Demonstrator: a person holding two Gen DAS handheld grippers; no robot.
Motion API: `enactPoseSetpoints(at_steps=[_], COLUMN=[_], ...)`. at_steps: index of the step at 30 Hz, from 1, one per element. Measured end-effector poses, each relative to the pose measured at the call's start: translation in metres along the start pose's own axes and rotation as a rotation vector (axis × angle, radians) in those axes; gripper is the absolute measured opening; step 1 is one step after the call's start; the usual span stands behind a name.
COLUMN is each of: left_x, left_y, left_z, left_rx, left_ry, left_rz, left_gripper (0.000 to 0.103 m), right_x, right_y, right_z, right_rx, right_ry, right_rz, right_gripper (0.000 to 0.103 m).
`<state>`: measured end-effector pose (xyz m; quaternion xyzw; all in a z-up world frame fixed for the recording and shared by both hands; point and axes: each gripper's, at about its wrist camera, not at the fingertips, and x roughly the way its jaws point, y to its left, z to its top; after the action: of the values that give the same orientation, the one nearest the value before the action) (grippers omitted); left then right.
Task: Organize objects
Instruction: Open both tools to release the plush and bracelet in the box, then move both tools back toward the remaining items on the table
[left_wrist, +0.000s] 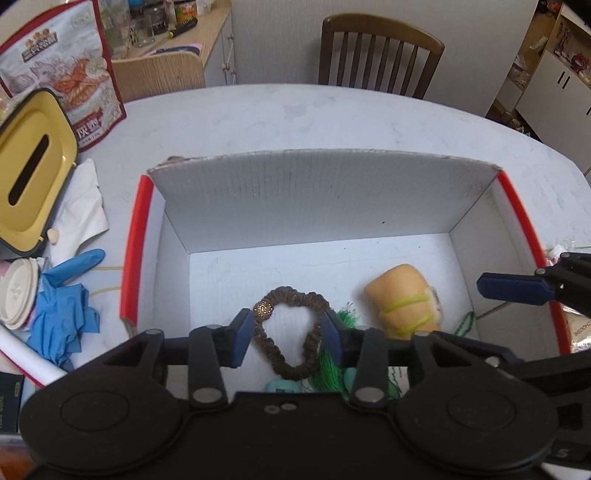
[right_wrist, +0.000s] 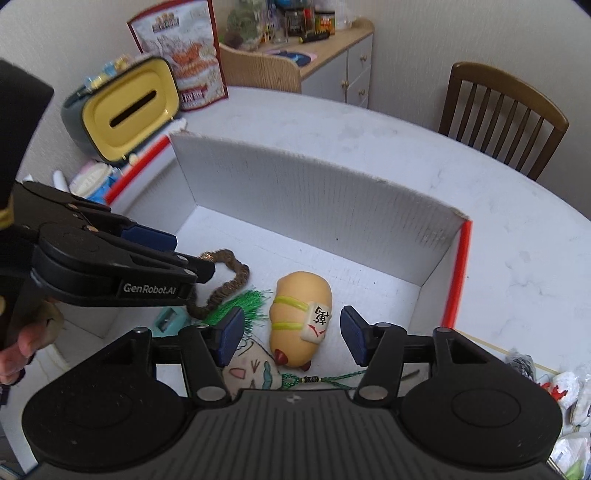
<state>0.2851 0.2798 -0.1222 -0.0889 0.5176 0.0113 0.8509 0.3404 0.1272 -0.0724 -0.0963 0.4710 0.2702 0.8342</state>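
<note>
The left gripper (left_wrist: 288, 334) stands with jaws apart at the lower centre of its own view, its blue pads flanking the brown hair tie (left_wrist: 290, 332) without closing on it; the tie lies on the floor of the white box (left_wrist: 325, 195), a small gold bead on its upper left. In the right wrist view the same tool enters from the left, its side lettered "GenRobot.AI", with a hand (right_wrist: 18, 347) visible at the left edge. The right gripper (right_wrist: 291, 334) is likewise open and empty, low in its frame above the tan sausage-shaped toy (right_wrist: 301, 299), which carries yellow-green bands and a white tag with one black character. Beside the toy lie green tassel threads (right_wrist: 240, 306), a pale cloth charm (right_wrist: 247, 373) and a teal sharpener (right_wrist: 168, 321). Farther off, upper left, sit a yellow-lidded tissue holder (right_wrist: 125, 110) and a printed snack pouch (right_wrist: 181, 48) whose text is not legible. A wooden chair (right_wrist: 502, 110) stands beyond the table (right_wrist: 517, 258).
</note>
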Motion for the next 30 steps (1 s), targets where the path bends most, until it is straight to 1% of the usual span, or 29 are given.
enactPoseSetpoints(at_steps=[1, 7, 16, 19, 21, 25, 27, 29, 30], left_x=[-0.003, -0.028, -0.07, -0.082, -0.09, -0.103, -0.108, -0.112, -0.115], left_y=[-0.001, -0.012, -0.034, -0.044, -0.051, -0.068, -0.076, -0.084, -0.089], left_z=[-0.001, -0.011, -0.024, -0.026, -0.029, -0.035, -0.039, -0.041, -0.043], left_rx=[-0.003, 0.009, 0.021, 0.029, 0.034, 0.05, 0.054, 0.058, 0.058], left_ry=[-0.006, -0.054, -0.133, -0.16, -0.177, -0.204, -0.217, -0.226, -0.23], left_rz=[-0.001, -0.012, -0.018, -0.013, -0.014, -0.014, -0.015, -0.018, -0.019], left_gripper=[0.043, 0.047, 0.055, 0.059, 0.063, 0.068, 0.073, 0.075, 0.076], right_x=[-0.005, -0.034, -0.081, -0.096, -0.106, -0.124, -0.132, -0.141, -0.146], right_y=[-0.001, -0.001, -0.005, -0.01, -0.015, -0.024, -0.029, -0.034, -0.037], right_z=[-0.001, -0.007, -0.028, -0.037, -0.044, -0.056, -0.062, -0.068, -0.071], right_rx=[0.002, 0.009, 0.018, 0.027, 0.033, 0.045, 0.047, 0.045, 0.046], right_ry=[-0.01, -0.067, -0.142, -0.162, -0.179, -0.208, -0.22, -0.233, -0.239], right_rz=[0.003, 0.02, 0.048, 0.059, 0.066, 0.077, 0.081, 0.083, 0.082], right_gripper=[0.059, 0.06, 0.063, 0.064, 0.066, 0.068, 0.068, 0.07, 0.072])
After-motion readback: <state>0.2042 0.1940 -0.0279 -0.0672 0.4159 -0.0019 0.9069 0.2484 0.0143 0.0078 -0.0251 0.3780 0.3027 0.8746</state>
